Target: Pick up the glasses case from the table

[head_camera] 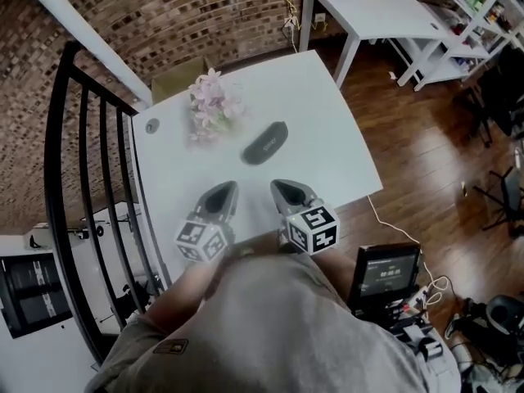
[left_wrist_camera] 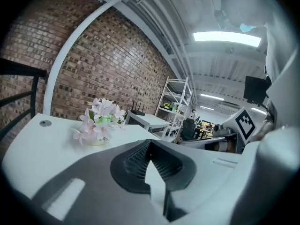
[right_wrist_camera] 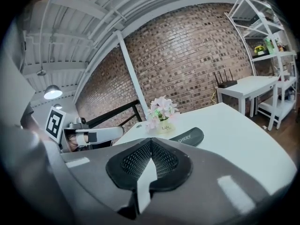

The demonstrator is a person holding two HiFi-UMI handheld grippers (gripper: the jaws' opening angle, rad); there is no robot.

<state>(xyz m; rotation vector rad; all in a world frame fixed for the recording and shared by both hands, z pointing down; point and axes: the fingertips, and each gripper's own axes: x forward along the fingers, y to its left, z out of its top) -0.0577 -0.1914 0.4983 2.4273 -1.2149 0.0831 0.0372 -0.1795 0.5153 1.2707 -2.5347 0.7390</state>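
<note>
The dark grey glasses case [head_camera: 265,142] lies flat near the middle of the white table [head_camera: 327,137], just right of a small pot of pink flowers [head_camera: 211,105]. In the right gripper view the glasses case [right_wrist_camera: 187,136] shows beyond the jaws, beside the flowers [right_wrist_camera: 162,112]. My left gripper [head_camera: 228,188] and right gripper [head_camera: 278,187] hover side by side over the table's near edge, short of the case. Both are shut with nothing between the jaws. The left gripper view shows the flowers [left_wrist_camera: 99,122] but not the case.
A black stair railing [head_camera: 82,178] runs along the table's left side. A second white table [head_camera: 368,11] and white shelving [head_camera: 467,23] stand at the back right. A dark box with cables [head_camera: 385,273] sits on the wooden floor [head_camera: 426,154] to my right.
</note>
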